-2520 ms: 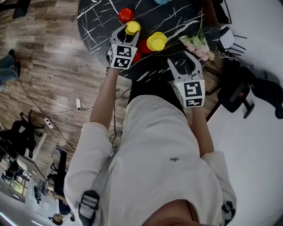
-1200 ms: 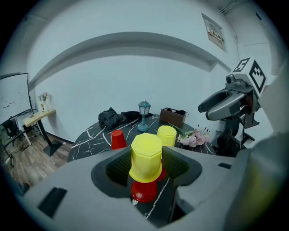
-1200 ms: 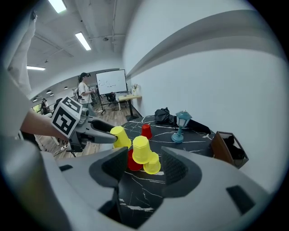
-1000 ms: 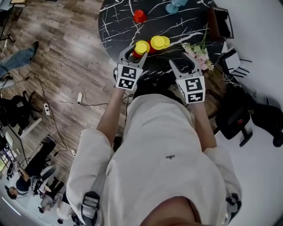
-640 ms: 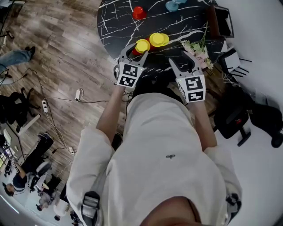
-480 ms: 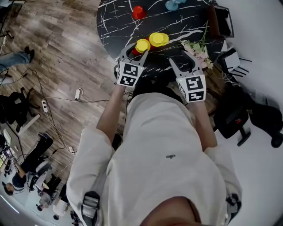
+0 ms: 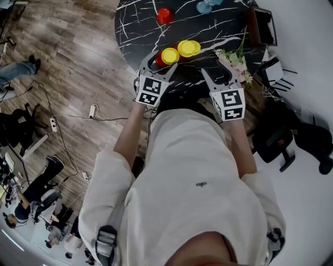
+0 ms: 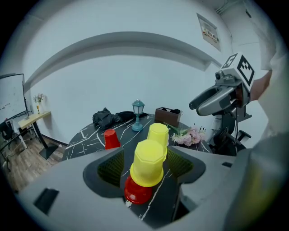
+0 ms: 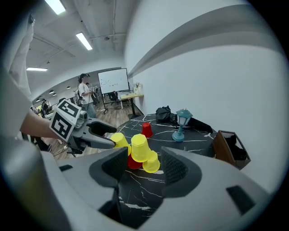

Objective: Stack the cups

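An upturned yellow cup (image 8: 147, 161) sits over an upturned red cup (image 8: 137, 192) on the black marble table (image 7: 140, 26). My left gripper (image 8: 145, 164) straddles this pair. Its jaws are opening, with a gap between each pad and the yellow cup. In the head view the same stack (image 7: 169, 55) lies at the left gripper (image 7: 160, 58). Two more yellow cups (image 9: 139, 146) (image 9: 151, 164) stand close together just to its right. A single red cup (image 7: 164, 15) stands farther back. My right gripper (image 7: 218, 70) hovers open and empty near the table's near edge.
A blue lantern (image 8: 137, 115) and a brown box (image 8: 168, 116) stand at the back of the table. Pink flowers (image 7: 234, 58) lie at its right edge by the right gripper. A black chair (image 7: 281, 130) is to the right, cables (image 7: 78, 122) on the wooden floor.
My left jaws have spread wider around the yellow cup, which stays on the red cup. The right gripper has hardly moved.
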`<state>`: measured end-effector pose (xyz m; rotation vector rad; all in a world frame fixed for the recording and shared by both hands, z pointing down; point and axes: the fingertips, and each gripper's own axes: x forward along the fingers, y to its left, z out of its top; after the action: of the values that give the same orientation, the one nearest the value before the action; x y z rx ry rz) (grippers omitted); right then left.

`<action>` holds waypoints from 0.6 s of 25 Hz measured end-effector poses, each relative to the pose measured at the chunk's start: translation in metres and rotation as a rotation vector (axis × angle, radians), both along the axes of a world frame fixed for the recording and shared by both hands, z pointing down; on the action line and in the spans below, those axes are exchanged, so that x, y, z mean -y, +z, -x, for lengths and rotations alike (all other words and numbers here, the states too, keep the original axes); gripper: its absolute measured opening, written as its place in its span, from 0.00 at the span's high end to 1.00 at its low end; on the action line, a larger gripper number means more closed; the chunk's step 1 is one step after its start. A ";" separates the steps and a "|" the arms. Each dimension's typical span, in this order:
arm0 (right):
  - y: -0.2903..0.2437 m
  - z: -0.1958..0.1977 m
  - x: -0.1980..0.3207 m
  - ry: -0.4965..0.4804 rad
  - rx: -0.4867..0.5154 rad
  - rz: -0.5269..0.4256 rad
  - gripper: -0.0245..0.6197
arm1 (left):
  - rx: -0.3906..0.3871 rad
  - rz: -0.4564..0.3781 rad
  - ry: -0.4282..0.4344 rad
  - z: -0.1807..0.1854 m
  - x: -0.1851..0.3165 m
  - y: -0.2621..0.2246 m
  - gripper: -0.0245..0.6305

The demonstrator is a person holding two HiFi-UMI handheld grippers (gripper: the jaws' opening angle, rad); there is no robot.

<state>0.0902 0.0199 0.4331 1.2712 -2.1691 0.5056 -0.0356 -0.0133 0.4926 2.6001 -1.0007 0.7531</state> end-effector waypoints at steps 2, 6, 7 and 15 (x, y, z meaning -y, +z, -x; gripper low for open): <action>-0.001 0.000 0.006 0.010 0.000 -0.002 0.60 | -0.046 -0.019 0.004 0.001 0.006 -0.016 0.52; -0.005 0.002 0.018 0.030 -0.006 -0.009 0.60 | -0.121 -0.069 -0.018 0.007 0.027 -0.040 0.53; -0.007 0.003 0.020 0.034 -0.009 -0.011 0.60 | -0.127 -0.083 -0.022 0.008 0.034 -0.044 0.53; -0.011 0.007 0.040 0.109 -0.029 0.001 0.60 | -0.106 -0.082 0.008 0.008 0.090 -0.026 0.53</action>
<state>0.0830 -0.0199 0.4223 1.3935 -2.0840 0.5285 -0.0437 -0.1035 0.4665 2.6836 -1.0097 0.5805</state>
